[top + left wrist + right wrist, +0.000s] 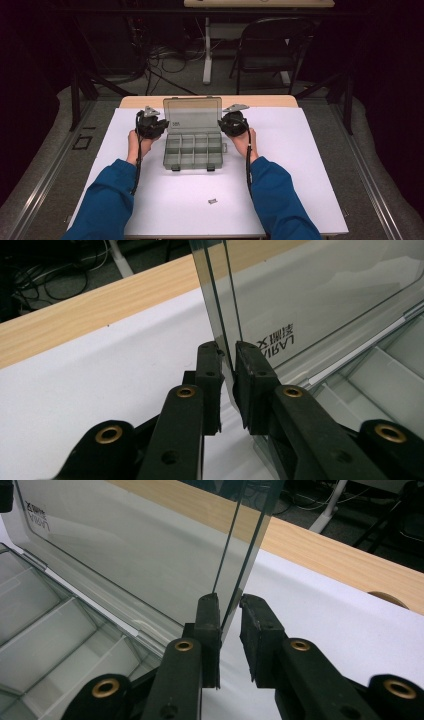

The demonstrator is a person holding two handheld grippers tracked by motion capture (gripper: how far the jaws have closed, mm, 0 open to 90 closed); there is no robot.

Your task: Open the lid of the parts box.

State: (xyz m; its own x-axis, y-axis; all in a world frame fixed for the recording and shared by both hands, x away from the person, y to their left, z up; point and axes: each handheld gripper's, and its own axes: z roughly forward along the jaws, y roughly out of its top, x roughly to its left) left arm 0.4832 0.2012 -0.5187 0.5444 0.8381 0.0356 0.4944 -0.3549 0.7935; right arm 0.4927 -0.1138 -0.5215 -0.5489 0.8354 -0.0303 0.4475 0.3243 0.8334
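High view: small clip lying near organizer box.

So the clear smoky-grey organizer box sits mid-surface on the white sheet, toward the far edge. Its lid is swung open, standing roughly upright at the back, and the tray's little divided compartments look empty from above.

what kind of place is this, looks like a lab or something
Probably a lab or workshop set up for recording: a white-covered table, loose cables on the floor, a folding chair and a second desk behind.
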